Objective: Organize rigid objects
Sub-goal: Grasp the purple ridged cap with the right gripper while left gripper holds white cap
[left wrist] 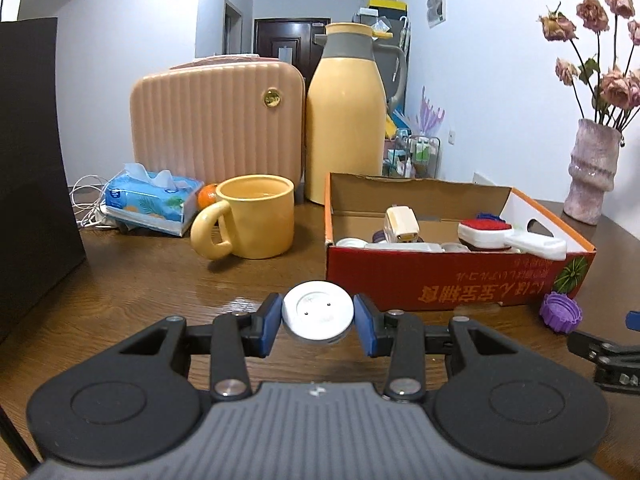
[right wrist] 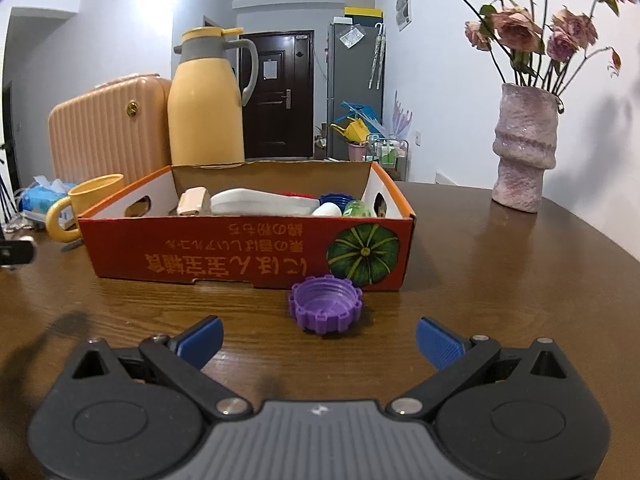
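My left gripper (left wrist: 318, 318) is shut on a white round lid (left wrist: 318, 312) and holds it just in front of the red cardboard box (left wrist: 440, 280). The box (right wrist: 240, 256) holds several small items, among them a white brush (right wrist: 260, 202) and a beige toy car (left wrist: 402, 226). A purple ribbed cap (right wrist: 325, 304) lies open side up on the table against the box's front wall; it also shows in the left wrist view (left wrist: 560, 312). My right gripper (right wrist: 319, 344) is open and empty, just short of the purple cap.
A yellow mug (left wrist: 256, 216), a yellow thermos jug (left wrist: 346, 120), a pink ribbed case (left wrist: 216, 120), a tissue pack (left wrist: 152, 200) and an orange (left wrist: 208, 196) stand left of the box. A pink vase with dried roses (right wrist: 524, 144) stands at the right. A black panel (left wrist: 32, 160) is at the far left.
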`<state>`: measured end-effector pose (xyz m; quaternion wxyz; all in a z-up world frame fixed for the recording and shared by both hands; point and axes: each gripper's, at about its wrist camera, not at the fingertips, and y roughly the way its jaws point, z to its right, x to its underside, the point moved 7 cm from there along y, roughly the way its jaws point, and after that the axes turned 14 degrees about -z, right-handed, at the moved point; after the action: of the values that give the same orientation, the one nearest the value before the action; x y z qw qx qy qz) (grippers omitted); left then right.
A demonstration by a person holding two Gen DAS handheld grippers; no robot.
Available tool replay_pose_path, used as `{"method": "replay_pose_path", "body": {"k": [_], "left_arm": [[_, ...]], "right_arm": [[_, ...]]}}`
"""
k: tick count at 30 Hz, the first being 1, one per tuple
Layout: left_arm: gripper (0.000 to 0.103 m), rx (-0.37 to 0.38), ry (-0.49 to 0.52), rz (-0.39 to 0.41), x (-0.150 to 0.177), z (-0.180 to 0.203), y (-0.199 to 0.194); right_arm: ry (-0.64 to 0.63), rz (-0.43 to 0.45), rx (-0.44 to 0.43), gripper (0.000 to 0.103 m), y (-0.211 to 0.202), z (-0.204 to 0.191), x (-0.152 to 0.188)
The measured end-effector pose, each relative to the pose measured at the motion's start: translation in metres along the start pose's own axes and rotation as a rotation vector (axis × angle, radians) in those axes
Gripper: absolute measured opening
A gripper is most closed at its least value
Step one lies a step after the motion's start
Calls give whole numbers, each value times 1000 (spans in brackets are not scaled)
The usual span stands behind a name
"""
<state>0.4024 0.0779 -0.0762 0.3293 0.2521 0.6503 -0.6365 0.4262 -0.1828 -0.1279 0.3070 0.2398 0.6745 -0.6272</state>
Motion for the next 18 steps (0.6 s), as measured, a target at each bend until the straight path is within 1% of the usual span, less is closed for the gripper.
{"method": "replay_pose_path", "body": {"k": [10,15,18], "left_arm": [[40,-1,-26,3,-1,-12,-2],[40,-3,-32,-5,-2,-15,1],[40,-5,-27,-10,-1,-14,2]], "right_arm": [[3,-60,52,103,41,4,-26],[1,-97,72,103,59,7,-31],[7,-109,63,98,66,8,-34]]}}
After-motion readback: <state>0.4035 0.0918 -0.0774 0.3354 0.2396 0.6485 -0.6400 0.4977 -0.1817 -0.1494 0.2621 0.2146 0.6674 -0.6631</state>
